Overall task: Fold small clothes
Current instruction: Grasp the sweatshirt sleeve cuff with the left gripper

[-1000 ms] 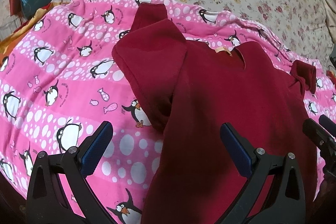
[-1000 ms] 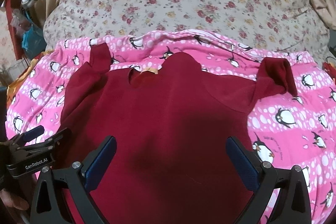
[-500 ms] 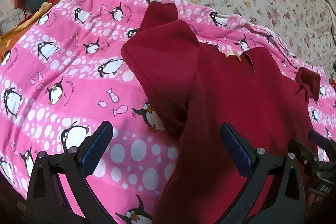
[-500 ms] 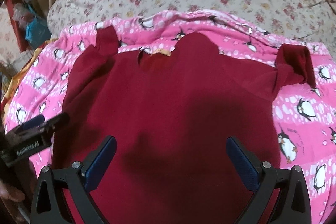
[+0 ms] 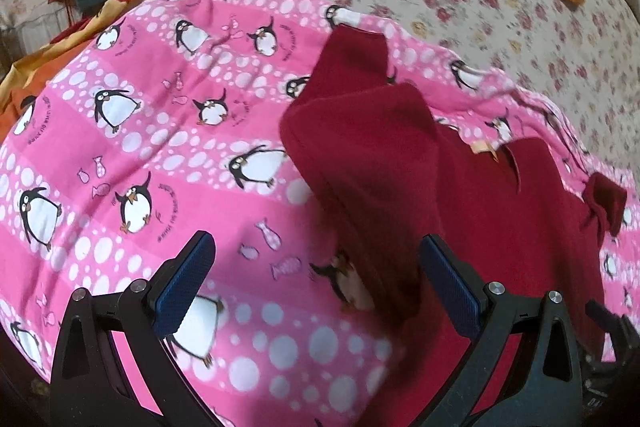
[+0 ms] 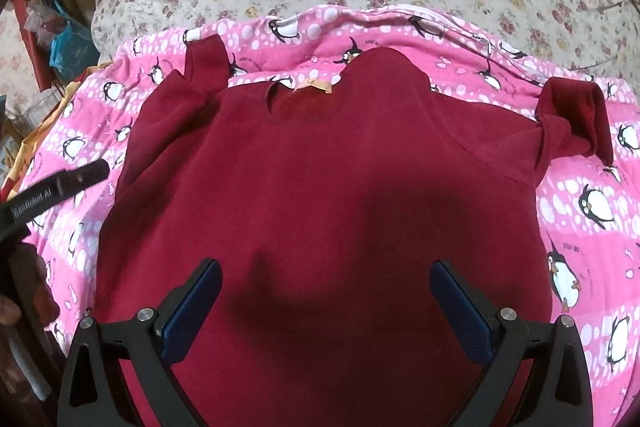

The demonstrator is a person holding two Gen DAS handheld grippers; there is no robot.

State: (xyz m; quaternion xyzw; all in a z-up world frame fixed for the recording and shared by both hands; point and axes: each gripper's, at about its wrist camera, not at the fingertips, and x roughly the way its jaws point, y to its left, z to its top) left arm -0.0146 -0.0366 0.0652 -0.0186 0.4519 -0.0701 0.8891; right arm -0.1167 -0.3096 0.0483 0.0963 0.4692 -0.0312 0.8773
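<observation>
**Red top spread on the penguin blanket**

We see the dark red top [image 6: 320, 187] lying flat on the pink penguin blanket [image 5: 140, 155], collar away from us. Our right gripper [image 6: 325, 301] hangs over its lower body, jaws wide and empty. Our left gripper [image 5: 316, 277] gapes beside the top's left sleeve, gripping nothing. The top's hem is cut off below.
</observation>
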